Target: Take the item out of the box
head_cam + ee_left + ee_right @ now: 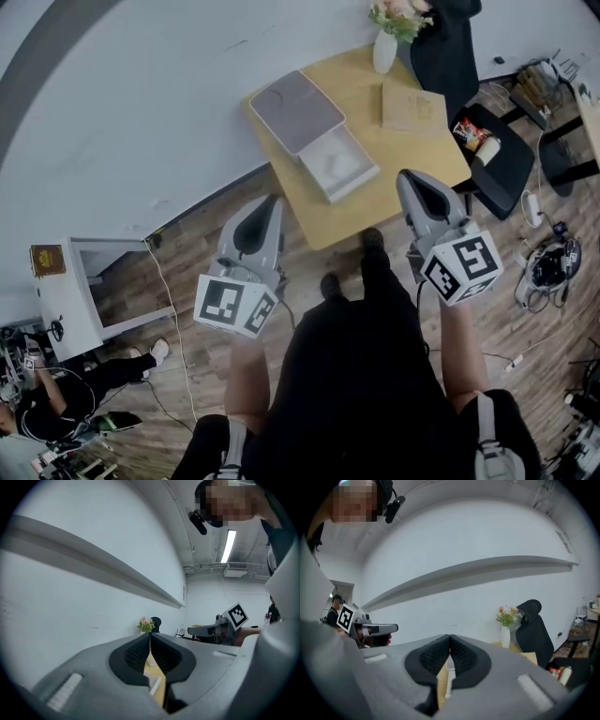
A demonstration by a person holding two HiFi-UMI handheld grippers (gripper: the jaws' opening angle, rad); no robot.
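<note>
Plainly, left gripper (pixel 272 200) and right gripper (pixel 405 177) — jaws together (both empty) — short of the open box (pixel 315 174).

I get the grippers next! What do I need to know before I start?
The left gripper is shut and empty, held short of the table.
The right gripper is shut and empty too, also short of the table.
The box sits on the table. Its white tray lies open next to the grey lid. What is inside is too pale to make out.
Done: the box is open.
Left to do: reach in, grip the item and lift it out.
</note>
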